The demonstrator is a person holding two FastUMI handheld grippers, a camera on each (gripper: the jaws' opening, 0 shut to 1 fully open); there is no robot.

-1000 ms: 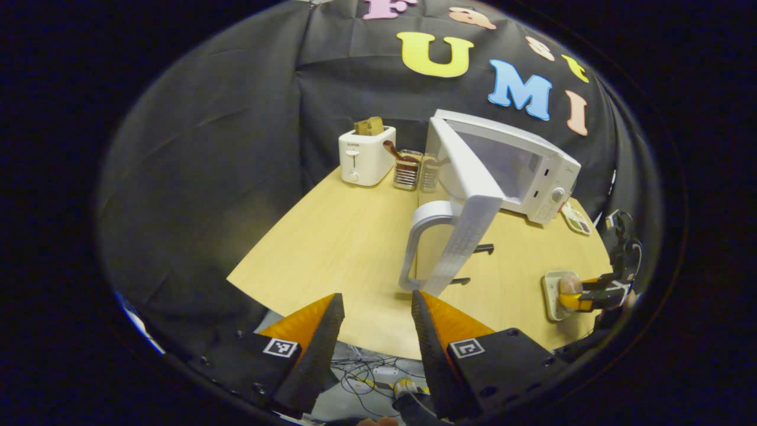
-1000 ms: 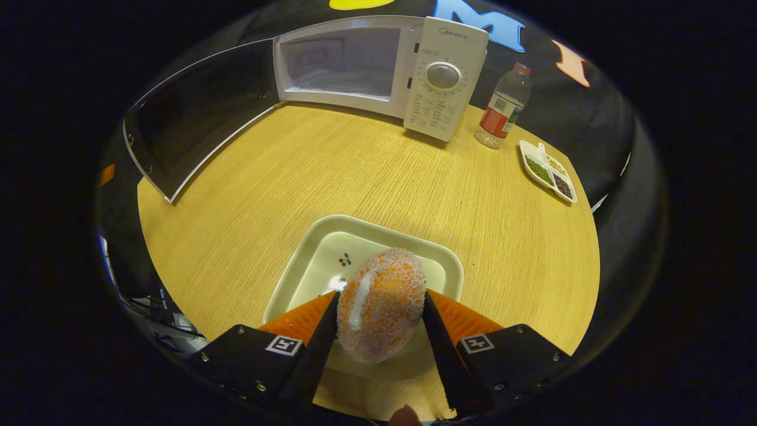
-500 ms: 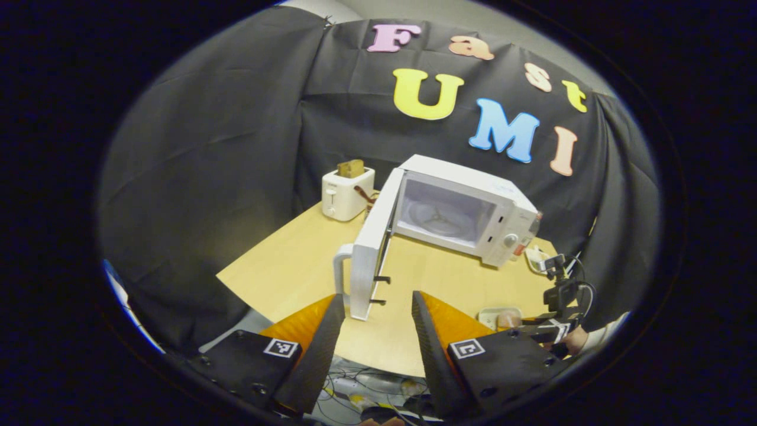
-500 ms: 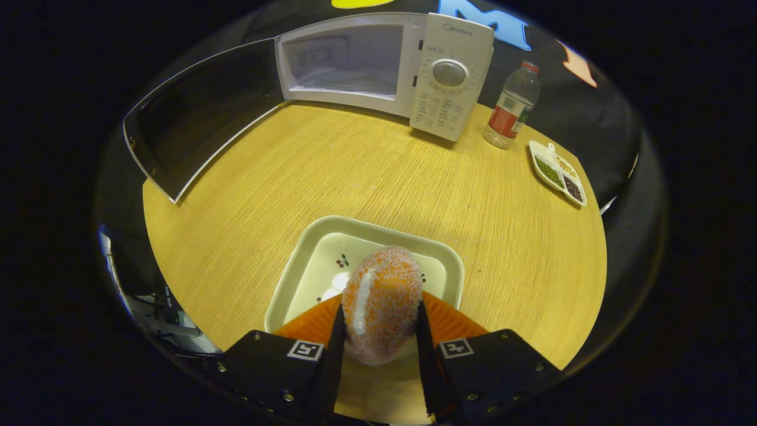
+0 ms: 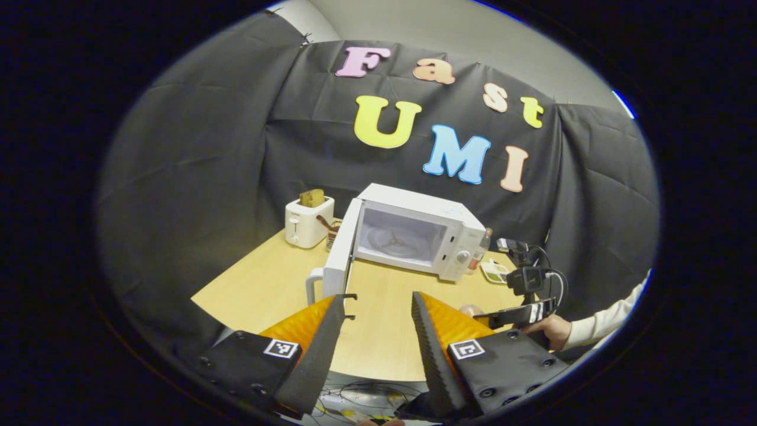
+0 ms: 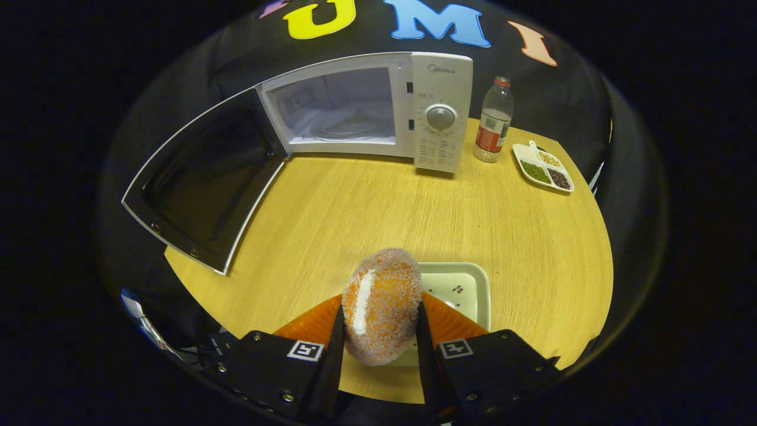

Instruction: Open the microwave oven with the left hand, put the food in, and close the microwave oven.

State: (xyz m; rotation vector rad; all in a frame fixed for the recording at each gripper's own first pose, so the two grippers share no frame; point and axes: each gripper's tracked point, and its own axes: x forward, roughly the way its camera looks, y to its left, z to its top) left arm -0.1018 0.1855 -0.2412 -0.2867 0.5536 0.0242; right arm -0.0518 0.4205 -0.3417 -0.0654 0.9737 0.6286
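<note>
- Left gripper view: we see the left gripper [image 5: 372, 331] with its fingers apart and nothing between them, off the near edge of the tabletop [image 5: 272, 284]. The microwave oven [image 5: 423, 234] stands at the back with its door [image 5: 338, 260] swung wide open. A toaster [image 5: 307, 222] sits to its left.
- Right gripper view: we see the right gripper [image 6: 378, 337] with its fingers clamped on the food [image 6: 381, 305], a sugared bun, raised above a tray [image 6: 467, 284]. A bottle [image 6: 492, 121] and a divided dish [image 6: 544, 171] stand right of the oven.
</note>
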